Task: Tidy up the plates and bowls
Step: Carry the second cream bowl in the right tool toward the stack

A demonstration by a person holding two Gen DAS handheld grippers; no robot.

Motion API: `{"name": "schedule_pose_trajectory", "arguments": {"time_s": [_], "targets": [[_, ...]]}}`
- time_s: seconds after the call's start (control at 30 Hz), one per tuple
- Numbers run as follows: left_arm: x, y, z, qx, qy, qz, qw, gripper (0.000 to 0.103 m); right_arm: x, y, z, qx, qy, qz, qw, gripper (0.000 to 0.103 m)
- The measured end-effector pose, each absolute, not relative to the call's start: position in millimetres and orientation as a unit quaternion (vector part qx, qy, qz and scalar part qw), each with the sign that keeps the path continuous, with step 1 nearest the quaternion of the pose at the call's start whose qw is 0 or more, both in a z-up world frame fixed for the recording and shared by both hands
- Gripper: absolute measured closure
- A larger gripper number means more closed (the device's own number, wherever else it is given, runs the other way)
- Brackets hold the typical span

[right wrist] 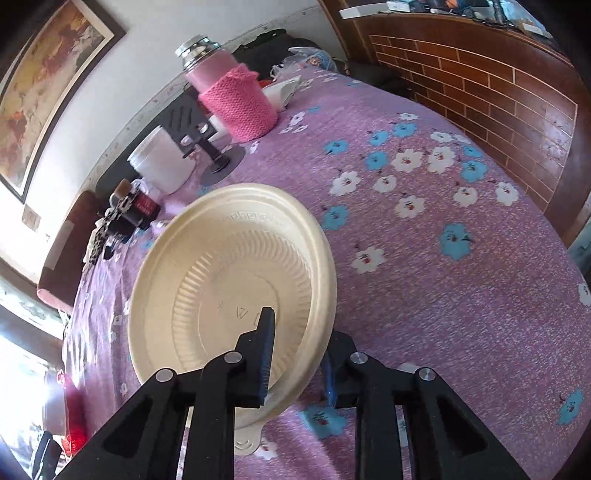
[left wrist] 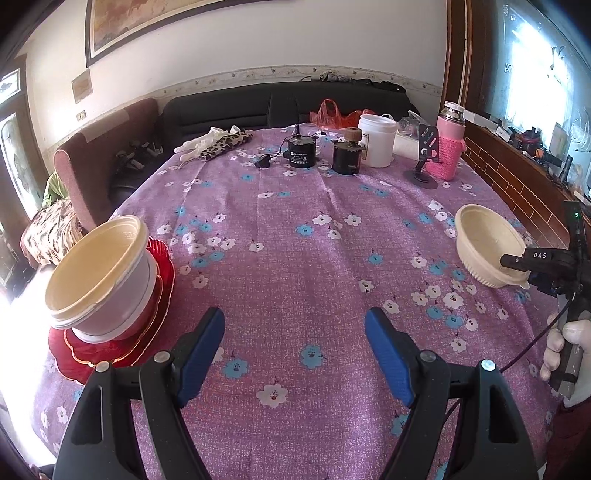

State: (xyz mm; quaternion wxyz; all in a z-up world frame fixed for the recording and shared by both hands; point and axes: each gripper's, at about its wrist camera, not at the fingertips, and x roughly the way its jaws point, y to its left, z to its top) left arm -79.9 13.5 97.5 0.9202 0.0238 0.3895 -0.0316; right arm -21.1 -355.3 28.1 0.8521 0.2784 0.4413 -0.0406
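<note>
The cream bowl (right wrist: 236, 288) I am working on is a shallow, round plastic one with a ribbed wall, a flat base bearing moulded letters, and a small tab at its rim. It sits near the right edge of the table (left wrist: 295, 258), tipped up a little on one side. My right hand-held gripper (right wrist: 295, 354) has one finger inside the bowl and the other outside, clenched on the rim. A white-gloved hand (left wrist: 565, 354) holds that tool.

My left hand-held gripper (left wrist: 295, 343) is released, its blue ribbed pads (left wrist: 203, 350) spread wide over bare cloth with nothing between them.

At the left edge a deeper cream bowl (left wrist: 99, 273), smooth-walled with a white outside, leans on a stack of glossy red plates (left wrist: 155, 321) with scalloped, gold-lined edges. Both bowls look empty.

The table wears a purple woven cloth printed with white and blue flowers. Along its far edge stand a white plastic tub (left wrist: 376, 138), two black cylindrical jars (left wrist: 301, 151), a black phone stand (left wrist: 424, 162) and a pink flask in a knitted pink sleeve (left wrist: 447, 144). Behind it are a dark sofa (left wrist: 229, 110), a cream wall with a framed picture (left wrist: 258, 26), and brown brick-pattern panelling (right wrist: 491, 96) on the right.
</note>
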Motion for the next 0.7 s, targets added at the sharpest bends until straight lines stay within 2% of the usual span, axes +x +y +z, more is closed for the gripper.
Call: {"name": "schedule_pose_trajectory", "arguments": {"time_s": [0.2, 0.37, 0.5, 0.7], "targets": [[-62.0, 1.2, 92.8, 0.035, 0.389, -0.033, 0.92, 0.025, -12.9, -303.3, 35.8, 0.255, 0.452, 0.039, 0.854, 0.079], [-34.5, -5.9, 83.6, 0.032, 0.404, -0.044, 0.913, 0.025, -10.8, -264.5, 35.4, 0.207, 0.43, 0.07, 0.876, 0.079], [-7.3, -2.5, 76.4, -0.006, 0.426, -0.058, 0.903, 0.026, -10.7, -256.9, 31.9, 0.201, 0.415, 0.081, 0.884, 0.065], [24.8, -19.8, 66.9, -0.048, 0.447, -0.09, 0.889, 0.026, -13.6, -261.3, 33.5, 0.209, 0.406, 0.077, 0.886, 0.063]]}}
